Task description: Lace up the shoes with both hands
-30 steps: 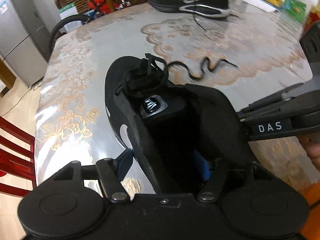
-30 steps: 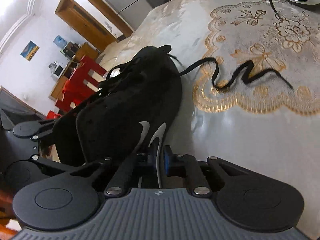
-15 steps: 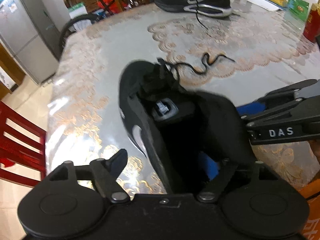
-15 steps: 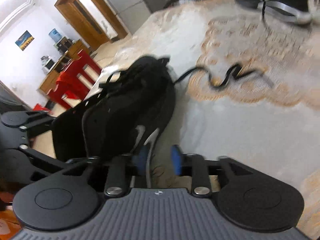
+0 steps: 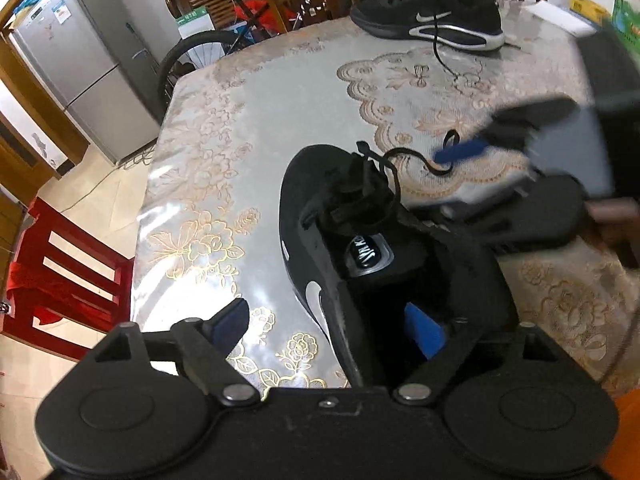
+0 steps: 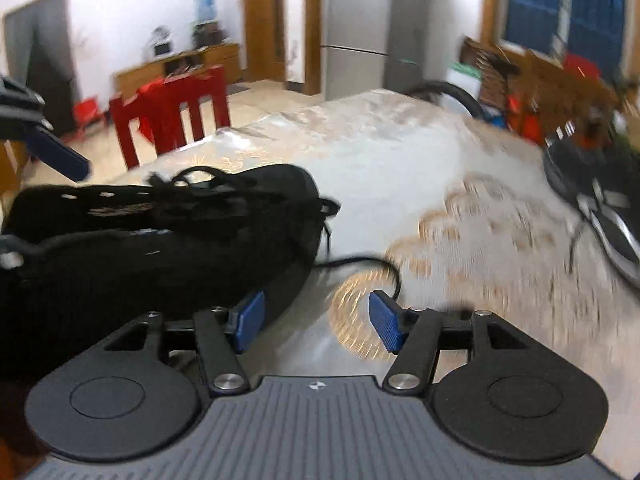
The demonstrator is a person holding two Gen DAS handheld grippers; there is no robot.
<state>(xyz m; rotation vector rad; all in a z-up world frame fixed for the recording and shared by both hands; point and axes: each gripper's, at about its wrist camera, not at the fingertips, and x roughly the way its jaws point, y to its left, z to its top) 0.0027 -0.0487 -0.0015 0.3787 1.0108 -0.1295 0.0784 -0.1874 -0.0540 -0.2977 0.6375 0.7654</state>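
Shoe (image 5: 320,240) heel hidden | left tongs (image 5: 328,328), right tongs (image 6: 316,322) both opening, gripping nothing

the near shoe (image 5: 316,248) carries a white swoosh logo on its side and a tongue label (image 5: 370,252) with white lettering, too small to read. the far shoe (image 5: 430,20) shows a silver swoosh. the fridge (image 5: 86,60) stickers are illegible.

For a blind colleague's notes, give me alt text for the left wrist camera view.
A black shoe sits on a floral-patterned table, its collar between the opening fingers of the left gripper. Its loose lace trails toward the blurred right gripper; a second shoe lies at the far edge.
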